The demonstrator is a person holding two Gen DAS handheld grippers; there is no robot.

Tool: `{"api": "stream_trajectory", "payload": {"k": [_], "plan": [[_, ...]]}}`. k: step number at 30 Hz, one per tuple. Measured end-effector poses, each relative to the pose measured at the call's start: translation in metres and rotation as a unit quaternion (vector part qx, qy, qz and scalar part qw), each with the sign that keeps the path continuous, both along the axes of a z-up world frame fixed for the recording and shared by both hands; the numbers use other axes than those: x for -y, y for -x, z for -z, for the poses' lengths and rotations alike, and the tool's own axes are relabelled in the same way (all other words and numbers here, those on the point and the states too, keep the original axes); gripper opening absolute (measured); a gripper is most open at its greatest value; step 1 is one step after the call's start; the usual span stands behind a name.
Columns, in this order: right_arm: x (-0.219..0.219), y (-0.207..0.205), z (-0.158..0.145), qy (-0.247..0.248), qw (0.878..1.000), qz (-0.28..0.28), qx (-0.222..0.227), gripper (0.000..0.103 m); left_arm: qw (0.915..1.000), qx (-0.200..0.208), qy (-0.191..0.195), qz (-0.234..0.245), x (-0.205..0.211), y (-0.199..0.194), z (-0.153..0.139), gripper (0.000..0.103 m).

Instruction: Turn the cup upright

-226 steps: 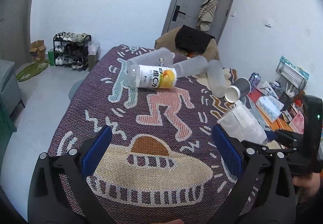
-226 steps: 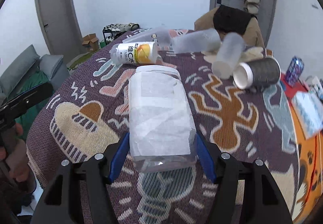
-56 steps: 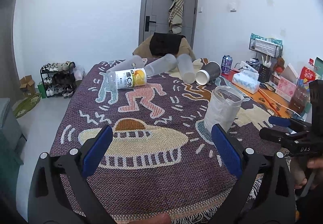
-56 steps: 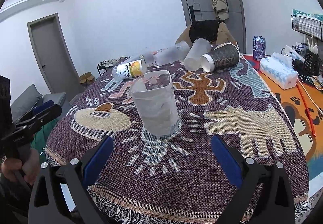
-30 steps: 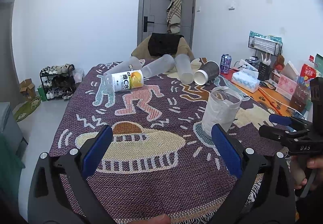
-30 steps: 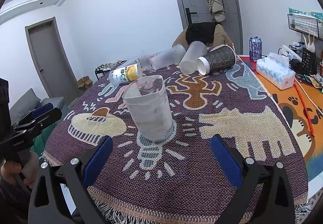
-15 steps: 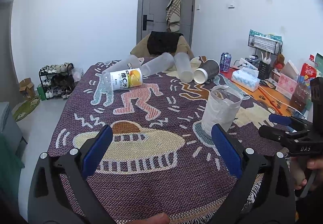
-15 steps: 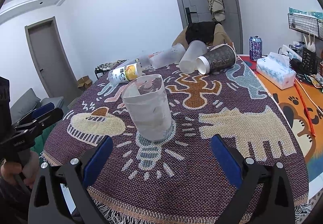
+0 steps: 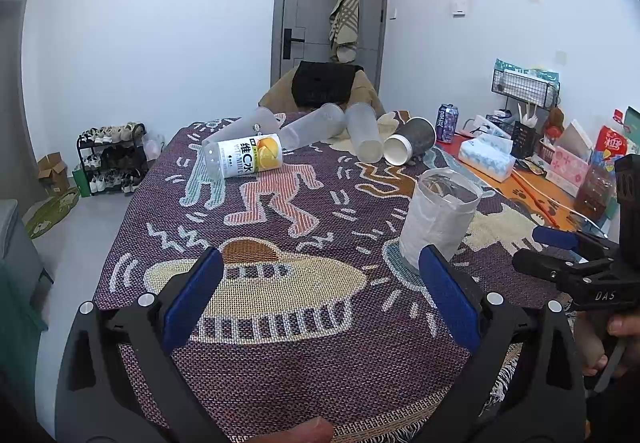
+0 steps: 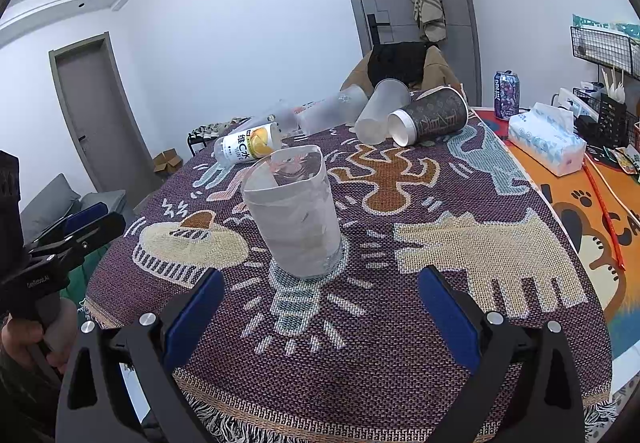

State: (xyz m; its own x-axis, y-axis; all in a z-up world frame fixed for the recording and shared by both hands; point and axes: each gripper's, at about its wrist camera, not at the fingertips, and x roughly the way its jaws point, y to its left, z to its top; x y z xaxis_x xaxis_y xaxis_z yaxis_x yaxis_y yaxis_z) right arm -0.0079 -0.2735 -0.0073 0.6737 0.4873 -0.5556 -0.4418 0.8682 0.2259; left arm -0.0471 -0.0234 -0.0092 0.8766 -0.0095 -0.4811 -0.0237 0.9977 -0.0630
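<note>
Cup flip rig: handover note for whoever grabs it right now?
Left gripper: open, empty, held back over the near table edge.
Right gripper: open, empty, just short of the cup.
Paper-wrapped clear cup: standing upright, mouth up, on the patterned cloth, untouched.
Done: that cup is upright and released.
Left: at the far end lie the dark paper cup, frosted cups and a vitamin drink bottle, all on their sides, if they count.
</note>
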Motion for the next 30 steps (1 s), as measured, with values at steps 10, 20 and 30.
{"api": "stream_trajectory", "payload": {"k": [10, 20, 30], "plan": [[-0.0023, 0.0008, 0.0003, 0.002, 1.0, -0.002, 0.0, 0.095, 1.0, 0.0, 0.0, -0.003, -0.0007, -0.0009, 0.0005, 0.097], [-0.0031, 0.0007, 0.0023, 0.003, 1.0, -0.002, -0.004, 0.095, 1.0, 0.001, 0.0, -0.007, -0.0034, -0.002, 0.0019, 0.097], [-0.0083, -0.0046, 0.0061, 0.014, 1.0, -0.01, -0.015, 0.095, 0.9999, -0.005, 0.009, 0.002, -0.0059, -0.0063, 0.0056, 0.097]]}}
